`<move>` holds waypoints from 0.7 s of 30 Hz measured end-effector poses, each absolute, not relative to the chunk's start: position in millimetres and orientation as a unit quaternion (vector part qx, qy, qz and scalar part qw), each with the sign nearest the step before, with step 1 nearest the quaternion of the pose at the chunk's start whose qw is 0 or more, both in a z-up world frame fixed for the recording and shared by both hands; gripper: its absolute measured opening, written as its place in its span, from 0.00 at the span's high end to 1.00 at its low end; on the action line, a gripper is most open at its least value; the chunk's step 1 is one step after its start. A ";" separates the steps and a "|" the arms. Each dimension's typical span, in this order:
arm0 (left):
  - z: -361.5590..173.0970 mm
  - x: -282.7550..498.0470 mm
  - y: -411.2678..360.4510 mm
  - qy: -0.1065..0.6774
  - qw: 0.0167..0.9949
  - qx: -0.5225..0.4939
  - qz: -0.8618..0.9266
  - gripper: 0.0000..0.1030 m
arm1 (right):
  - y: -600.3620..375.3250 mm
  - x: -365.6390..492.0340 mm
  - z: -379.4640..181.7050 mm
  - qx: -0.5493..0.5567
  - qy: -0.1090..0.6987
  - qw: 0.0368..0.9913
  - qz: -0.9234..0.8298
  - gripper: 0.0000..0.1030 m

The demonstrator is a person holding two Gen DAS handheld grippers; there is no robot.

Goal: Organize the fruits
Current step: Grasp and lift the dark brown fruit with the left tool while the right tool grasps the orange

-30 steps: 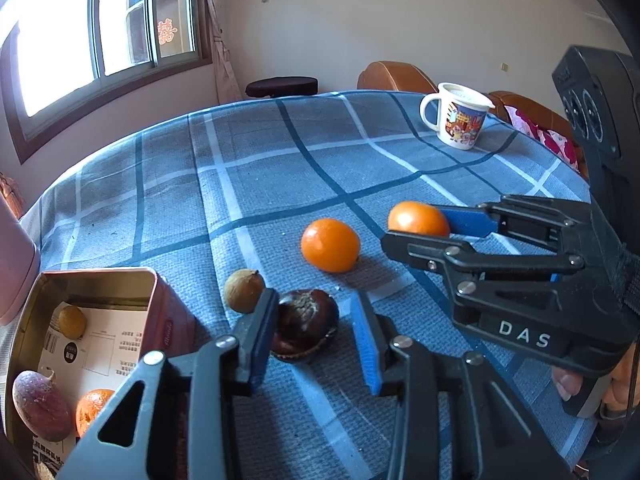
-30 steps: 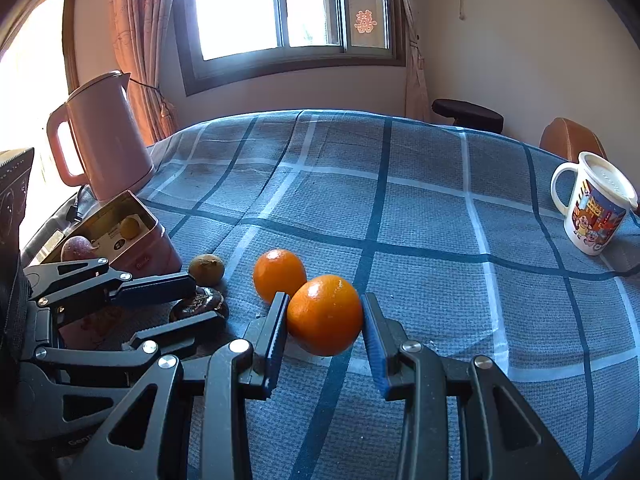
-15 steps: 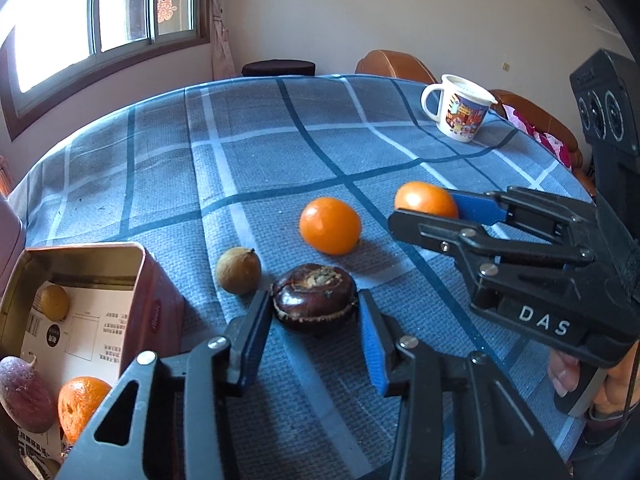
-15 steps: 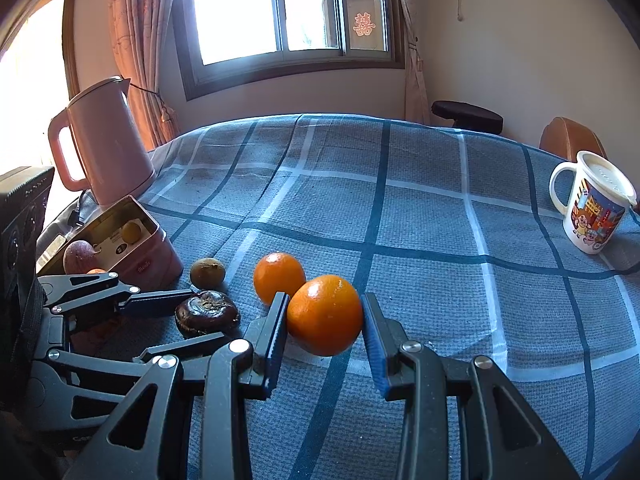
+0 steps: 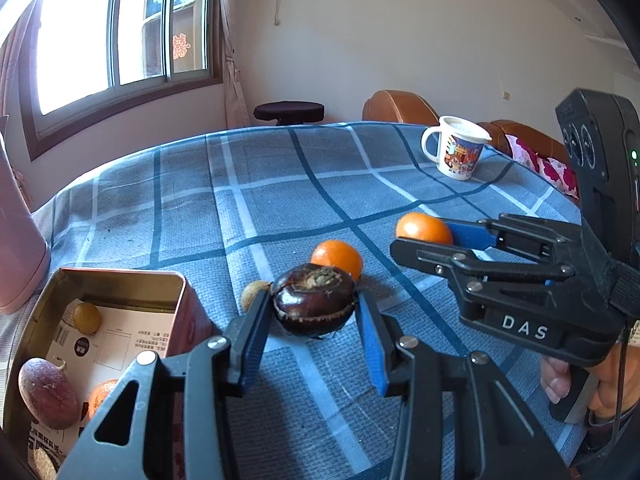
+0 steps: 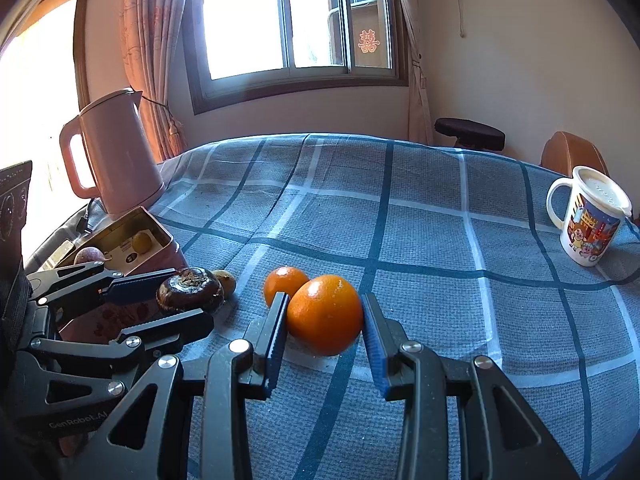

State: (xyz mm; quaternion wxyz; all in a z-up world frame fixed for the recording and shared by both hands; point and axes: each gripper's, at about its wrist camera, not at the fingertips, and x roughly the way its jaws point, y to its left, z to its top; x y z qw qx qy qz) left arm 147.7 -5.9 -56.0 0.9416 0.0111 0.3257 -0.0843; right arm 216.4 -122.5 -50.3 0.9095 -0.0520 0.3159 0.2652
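My left gripper is shut on a dark brown round fruit and holds it above the cloth, just right of the open tin box. The box holds a purple fruit, a small yellow fruit and an orange. My right gripper is shut on an orange and holds it a little above the table. A second orange and a small brown fruit lie on the cloth between the two grippers.
The table has a blue checked cloth. A pink kettle stands behind the tin box at the left. A cartoon mug with a lid stands at the far right. Brown chairs and a dark stool are beyond the table.
My left gripper closed on the dark brown fruit and lifted it off the cloth. My right gripper kept its orange and stayed nearly still.
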 end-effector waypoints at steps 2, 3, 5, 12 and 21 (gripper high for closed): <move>-54.7 146.2 -5.3 0.320 0.944 0.011 -0.082 0.57 | -122.8 215.1 -49.0 -0.052 0.310 0.911 0.266 0.64; -54.0 145.4 -5.0 0.317 0.945 0.010 -0.080 0.57 | -122.9 214.4 -48.2 -0.052 0.308 0.912 0.267 0.63; -53.4 142.6 -4.4 0.311 0.947 0.010 -0.078 0.57 | -123.3 213.1 -47.3 -0.051 0.302 0.914 0.267 0.63; -49.1 136.9 -3.0 0.292 0.954 0.010 -0.071 0.57 | -125.5 206.4 -43.5 -0.050 0.280 0.921 0.267 0.64; -44.1 127.6 -1.6 0.266 0.962 0.008 -0.064 0.57 | -128.2 198.5 -38.4 -0.051 0.253 0.929 0.266 0.63</move>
